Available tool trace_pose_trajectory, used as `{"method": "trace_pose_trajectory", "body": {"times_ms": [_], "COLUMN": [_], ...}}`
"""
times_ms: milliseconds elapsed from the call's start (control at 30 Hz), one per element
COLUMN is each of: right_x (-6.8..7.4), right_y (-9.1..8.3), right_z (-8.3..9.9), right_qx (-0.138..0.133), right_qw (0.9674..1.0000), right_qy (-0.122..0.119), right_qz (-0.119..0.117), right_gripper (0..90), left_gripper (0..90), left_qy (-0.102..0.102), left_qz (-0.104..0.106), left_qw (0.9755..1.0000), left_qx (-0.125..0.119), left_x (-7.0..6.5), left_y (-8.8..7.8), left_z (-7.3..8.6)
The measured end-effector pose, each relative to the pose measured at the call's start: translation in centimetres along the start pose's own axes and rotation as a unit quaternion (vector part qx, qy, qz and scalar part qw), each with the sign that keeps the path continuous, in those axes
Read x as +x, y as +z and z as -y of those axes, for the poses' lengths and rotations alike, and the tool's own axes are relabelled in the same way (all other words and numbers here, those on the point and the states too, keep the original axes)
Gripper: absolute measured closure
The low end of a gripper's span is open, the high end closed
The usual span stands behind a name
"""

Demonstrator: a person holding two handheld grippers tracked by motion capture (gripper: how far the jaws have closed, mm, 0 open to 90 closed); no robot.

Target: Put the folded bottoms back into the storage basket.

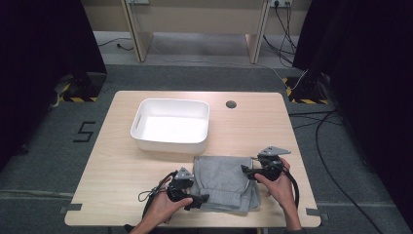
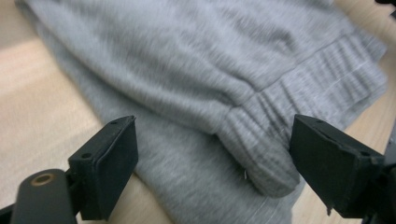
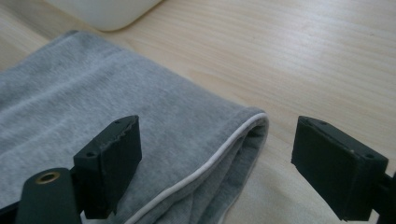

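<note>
While the folded grey trousers (image 1: 224, 181) lie on the counter (image 1: 122, 165) just in front of the white tub (image 1: 170, 126), I have both sets of jaws apart, holding nothing. Left gripper (image 1: 197, 201) faces the ribbed waistband (image 2: 280, 154); right gripper (image 1: 249, 172) faces the piped fold (image 3: 233, 140). I'd bite all layers, then lift evenly.

My left gripper (image 1: 197, 201), lower centre of the high view, is black with a looping black cable. My right gripper (image 1: 249, 171), lower right, carries a grey three-cornered plate. Close up, each has blocky black jaws with small screw holes and a brass rivet.
</note>
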State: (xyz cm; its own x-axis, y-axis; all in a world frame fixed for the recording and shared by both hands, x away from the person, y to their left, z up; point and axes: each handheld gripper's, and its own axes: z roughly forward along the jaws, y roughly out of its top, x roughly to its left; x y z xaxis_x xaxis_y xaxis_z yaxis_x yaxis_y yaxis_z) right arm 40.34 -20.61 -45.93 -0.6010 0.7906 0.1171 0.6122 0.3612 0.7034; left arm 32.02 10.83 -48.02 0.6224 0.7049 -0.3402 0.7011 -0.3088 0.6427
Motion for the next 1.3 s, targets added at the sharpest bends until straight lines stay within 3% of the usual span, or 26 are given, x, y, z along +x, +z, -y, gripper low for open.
{"method": "trace_pose_trajectory", "body": {"times_ms": [167, 267, 367, 467, 500, 533, 700, 733, 900, 1067, 1167, 1300], "right_x": [-0.2, -0.2, -0.3, -0.3, -0.2, -0.2, -0.2, -0.3, -0.2, -0.1, 0.3, 0.3], "right_y": [1.2, 1.8, 1.9, 2.0, 2.1, 2.2, 2.6, 2.7, 2.5, 2.2, 2.0, 1.6], "right_z": [0.0, 0.0, 0.0, 0.0, 0.0, 0.1, 0.2, 0.3, 0.3, 0.4, 0.3, 0.3], "right_qx": [0.009, 0.016, 0.016, 0.019, 0.022, 0.024, 0.037, 0.037, 0.036, 0.027, 0.017, 0.007], "right_qw": [0.9999, 0.9998, 0.9998, 0.9997, 0.9996, 0.9996, 0.9991, 0.9990, 0.9987, 0.9986, 0.9991, 0.9991], "right_qy": [-0.012, -0.005, -0.008, -0.009, -0.008, -0.008, -0.001, 0.003, 0.005, 0.008, -0.004, -0.009], "right_qz": [-0.006, -0.010, -0.012, -0.012, -0.014, -0.014, -0.021, -0.026, -0.036, -0.045, -0.040, -0.040], "right_gripper": [16.8, 16.7, 16.6, 17.1, 17.6, 18.4, 21.8, 25.8, 36.8, 52.0, 57.5, 60.4], "left_gripper": [14.1, 14.1, 15.3, 24.5, 24.5, 30.0, 48.1, 53.2, 60.4, 65.8, 68.7, 71.0], "left_qy": [0.013, 0.026, 0.027, 0.030, 0.030, 0.029, 0.008, 0.004, -0.005, 0.035, 0.058, 0.070], "left_qz": [-0.018, -0.026, -0.023, -0.013, -0.005, 0.005, 0.045, 0.050, 0.072, 0.059, 0.056, 0.057], "left_qw": [0.9997, 0.9992, 0.9991, 0.9992, 0.9994, 0.9995, 0.9990, 0.9987, 0.9972, 0.9973, 0.9965, 0.9956], "left_qx": [0.008, 0.017, 0.023, 0.022, 0.019, 0.014, -0.006, -0.008, -0.018, -0.024, -0.019, -0.024], "left_x": [-0.5, -0.8, -0.7, -0.8, -0.8, -0.8, -0.2, -0.1, 0.4, -0.2, -0.4, -0.6], "left_y": [0.0, 0.0, 0.0, 0.0, 0.0, 0.0, 0.1, 0.2, 0.3, 0.1, -0.1, -0.3], "left_z": [0.4, 0.4, 0.2, 0.1, 0.2, 0.3, 0.6, 0.7, 0.9, 0.7, 0.3, 0.1]}}
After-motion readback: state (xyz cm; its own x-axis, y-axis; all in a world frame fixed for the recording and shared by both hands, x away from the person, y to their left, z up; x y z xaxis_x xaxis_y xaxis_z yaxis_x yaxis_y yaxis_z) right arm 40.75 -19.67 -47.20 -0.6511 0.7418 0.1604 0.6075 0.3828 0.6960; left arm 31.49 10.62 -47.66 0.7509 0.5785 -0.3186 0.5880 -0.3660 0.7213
